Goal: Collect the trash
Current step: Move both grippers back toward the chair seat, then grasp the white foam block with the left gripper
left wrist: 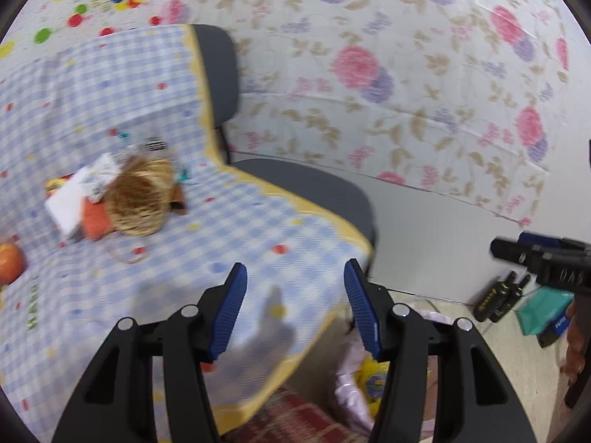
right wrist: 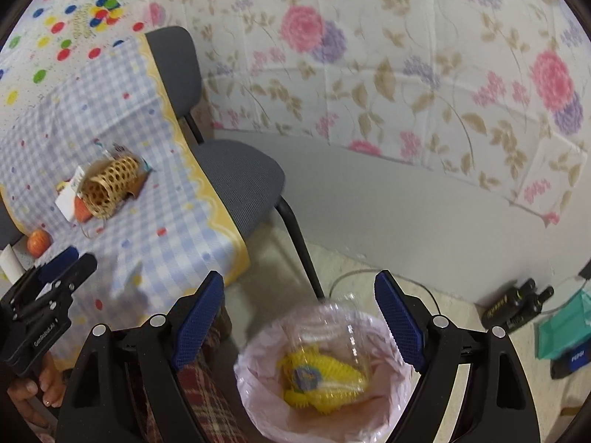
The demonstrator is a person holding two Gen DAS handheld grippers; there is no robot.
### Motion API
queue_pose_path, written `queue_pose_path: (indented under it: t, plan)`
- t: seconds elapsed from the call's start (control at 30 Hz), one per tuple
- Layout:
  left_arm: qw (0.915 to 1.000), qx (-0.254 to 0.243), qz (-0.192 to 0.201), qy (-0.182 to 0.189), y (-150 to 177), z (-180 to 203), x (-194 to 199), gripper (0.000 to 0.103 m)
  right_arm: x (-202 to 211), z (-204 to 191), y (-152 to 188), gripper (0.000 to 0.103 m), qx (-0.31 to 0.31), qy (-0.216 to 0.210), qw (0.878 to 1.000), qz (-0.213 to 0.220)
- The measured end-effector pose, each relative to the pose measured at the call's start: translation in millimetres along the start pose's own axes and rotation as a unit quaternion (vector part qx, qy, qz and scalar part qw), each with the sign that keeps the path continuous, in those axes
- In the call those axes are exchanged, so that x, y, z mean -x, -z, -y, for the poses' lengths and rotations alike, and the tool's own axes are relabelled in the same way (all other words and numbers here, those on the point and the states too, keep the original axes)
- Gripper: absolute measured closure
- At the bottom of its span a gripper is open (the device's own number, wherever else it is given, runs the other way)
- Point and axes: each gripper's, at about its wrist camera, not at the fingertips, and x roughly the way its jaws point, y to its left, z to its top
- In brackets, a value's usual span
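My right gripper (right wrist: 299, 277) is open and empty above a bin lined with a pink bag (right wrist: 258, 376). A yellow foam net (right wrist: 321, 376) and a clear plastic container (right wrist: 343, 332) lie inside the bin. My left gripper (left wrist: 295, 269) is open over the corner of the blue checked tablecloth (left wrist: 229, 243), with nothing between its pads. Further back on the cloth a wicker basket (left wrist: 140, 203) lies on its side beside a white carton (left wrist: 70, 203), an orange packet (left wrist: 94, 221) and small wrappers. The same basket (right wrist: 107, 192) shows in the right wrist view.
A grey chair (left wrist: 306, 188) stands at the table's right edge, before a floral sheet on the wall. An apple (right wrist: 38, 241) sits near the table's left side. Black walkie-talkies (right wrist: 517, 306) and a teal box (right wrist: 565, 332) lie on the floor at the right. A hand (right wrist: 48, 384) holds the left gripper.
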Motion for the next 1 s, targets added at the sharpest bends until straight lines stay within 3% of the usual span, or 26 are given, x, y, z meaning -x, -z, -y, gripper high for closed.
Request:
queue_pose_path:
  t: [0.23, 0.43, 0.5, 0.63, 0.87, 1.0]
  plan:
    - [0.9960, 0.040, -0.011, -0.080, -7, -66, 15, 0.046, -17, -44, -33, 0.024, 0.036, -0.032, 0.998, 0.038]
    - [0.9866, 0.086, -0.002, -0.139, -20, -130, 25, 0.037, -37, -86, -57, 0.045, 0.067, -0.062, 0.995, 0.051]
    - [0.9830, 0.099, 0.001, -0.155, -25, -150, 28, 0.036, -45, -101, -66, 0.058, 0.077, -0.071, 0.993, 0.054]
    - [0.9752, 0.118, 0.002, -0.188, -34, -191, 25, 0.034, -57, -132, -83, 0.069, 0.100, -0.092, 0.989, 0.058]
    - [0.9681, 0.117, -0.002, -0.221, -45, -243, -1, 0.032, -72, -188, -112, 0.069, 0.131, -0.125, 0.981, 0.074]
    - [0.9689, 0.120, -0.017, -0.216, -47, -269, -28, 0.033, -90, -213, -125, 0.066, 0.137, -0.135, 0.979, 0.070]
